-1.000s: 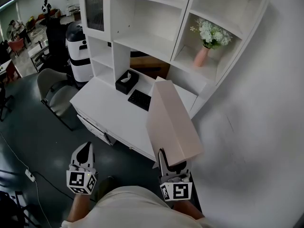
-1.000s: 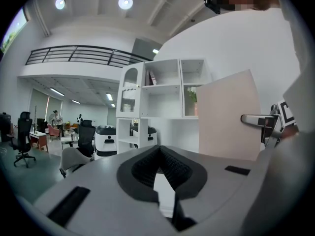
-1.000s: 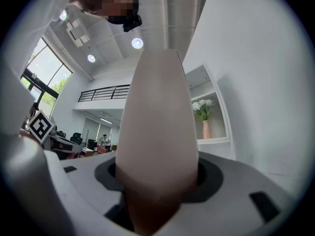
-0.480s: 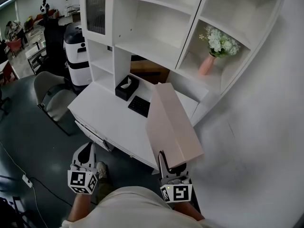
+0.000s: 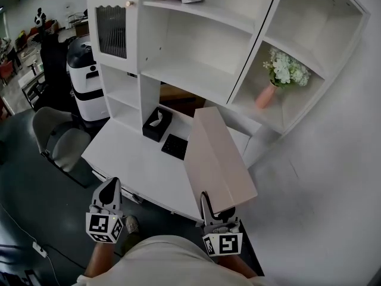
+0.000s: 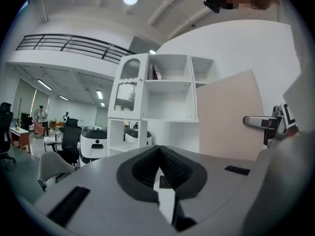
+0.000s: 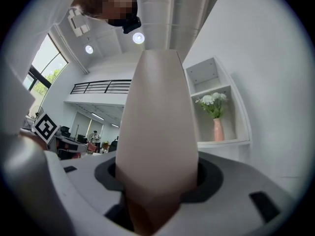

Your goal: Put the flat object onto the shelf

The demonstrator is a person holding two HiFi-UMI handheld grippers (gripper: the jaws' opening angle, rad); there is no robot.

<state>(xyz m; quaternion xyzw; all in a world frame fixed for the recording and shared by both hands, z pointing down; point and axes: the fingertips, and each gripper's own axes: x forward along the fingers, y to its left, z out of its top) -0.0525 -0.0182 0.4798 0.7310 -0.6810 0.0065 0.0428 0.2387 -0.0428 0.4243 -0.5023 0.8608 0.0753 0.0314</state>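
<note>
A flat pinkish-beige box (image 5: 217, 159) stands on edge, tilted up and away from me, with my right gripper (image 5: 215, 207) shut on its near lower end. In the right gripper view the box (image 7: 156, 132) fills the gap between the jaws and hides their tips. The white shelf unit (image 5: 196, 40) rises behind the desk, its middle compartments bare. My left gripper (image 5: 109, 189) hangs low at the left, shut and holding nothing. In the left gripper view the pads (image 6: 170, 166) meet at their tips, and the box (image 6: 229, 117) shows at the right.
A white desk (image 5: 134, 159) carries a black tissue box (image 5: 156, 124) and a small black keypad (image 5: 175, 146). A pink vase of white flowers (image 5: 280, 79) stands in the right shelf compartment. A grey chair (image 5: 56, 139) and a white-and-black machine (image 5: 83, 70) are at the left.
The view has swung so the shelf and desk sit higher and closer. The box stays in the right gripper at the same tilt. The left gripper has hardly moved.
</note>
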